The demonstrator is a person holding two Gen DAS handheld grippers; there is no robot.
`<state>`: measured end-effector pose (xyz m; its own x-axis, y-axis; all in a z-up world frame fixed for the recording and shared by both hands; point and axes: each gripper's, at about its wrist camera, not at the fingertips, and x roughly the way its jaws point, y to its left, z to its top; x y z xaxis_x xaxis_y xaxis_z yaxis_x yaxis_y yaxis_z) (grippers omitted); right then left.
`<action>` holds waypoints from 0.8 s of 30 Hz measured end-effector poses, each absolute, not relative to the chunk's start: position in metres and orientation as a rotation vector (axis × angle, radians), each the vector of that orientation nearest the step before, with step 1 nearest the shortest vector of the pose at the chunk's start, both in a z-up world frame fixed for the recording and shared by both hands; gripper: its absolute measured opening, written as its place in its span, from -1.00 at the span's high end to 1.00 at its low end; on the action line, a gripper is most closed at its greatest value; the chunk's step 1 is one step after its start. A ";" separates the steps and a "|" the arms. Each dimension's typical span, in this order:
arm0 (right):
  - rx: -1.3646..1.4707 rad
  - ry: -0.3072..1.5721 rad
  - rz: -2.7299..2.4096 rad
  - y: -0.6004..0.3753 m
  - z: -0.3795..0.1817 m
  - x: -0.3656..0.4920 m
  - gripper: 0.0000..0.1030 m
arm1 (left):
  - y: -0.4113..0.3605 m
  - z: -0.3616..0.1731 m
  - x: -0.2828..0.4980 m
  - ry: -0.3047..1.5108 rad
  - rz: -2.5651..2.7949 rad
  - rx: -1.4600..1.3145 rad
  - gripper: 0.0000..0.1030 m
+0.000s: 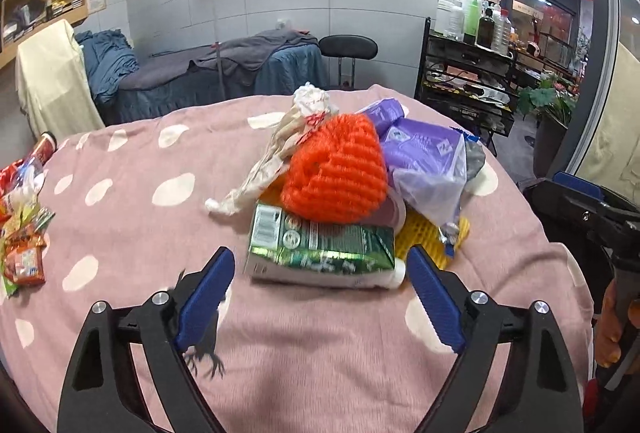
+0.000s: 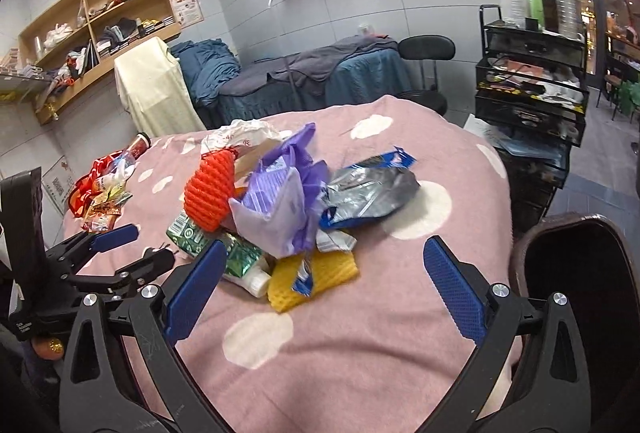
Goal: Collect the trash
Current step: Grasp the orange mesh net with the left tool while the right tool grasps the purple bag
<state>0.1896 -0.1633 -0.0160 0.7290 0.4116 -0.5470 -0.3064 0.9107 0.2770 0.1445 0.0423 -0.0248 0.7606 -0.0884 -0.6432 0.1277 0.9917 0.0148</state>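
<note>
Left gripper (image 1: pixel 320 265): blue ribbed pads spread wide, nothing clamped; the near end of the green carton sits just ahead, between the pad tips, untouched. Right gripper (image 2: pixel 320 261): pads likewise set wide apart and empty, held above the near edge of the heap.

Trash heap, middle of the pink white-spotted blanket (image 1: pixel 120 241):
- Green carton (image 1: pixel 320 245), foil-printed, lying flat, nearest the left gripper.
- White tube (image 2: pixel 256 279), capped, beneath the carton.
- Orange foam net (image 1: pixel 336 169), ribbed and rounded, resting on the carton.
- Crumpled white paper wrap (image 1: pixel 280 149), red print, behind the net.
- Purple plastic bags (image 2: pixel 280 201), bunched, beside the net.
- Silver-and-blue foil packet (image 2: pixel 368 189), crushed, on the heap's far-right side.
- Yellow foam mesh (image 2: pixel 332 269), flat at the bottom.

Second lot: red and yellow snack wrappers (image 2: pixel 100 193), well apart at the blanket's left edge, with a red can (image 2: pixel 140 145) behind.
</note>
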 end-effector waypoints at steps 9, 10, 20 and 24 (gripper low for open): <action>0.189 0.712 0.506 -0.135 -0.013 0.250 -0.62 | 0.034 -0.026 0.200 0.732 -0.130 0.111 -0.64; 0.195 0.725 0.512 -0.132 -0.015 0.258 -0.48 | 0.036 -0.027 0.203 0.738 -0.130 0.102 -0.61; 0.145 0.742 0.554 -0.107 -0.027 0.268 0.72 | 0.044 -0.020 0.193 0.717 -0.160 0.003 0.49; 0.118 0.684 0.555 -0.108 -0.013 0.247 0.78 | 0.049 -0.009 0.178 0.682 -0.176 -0.044 0.59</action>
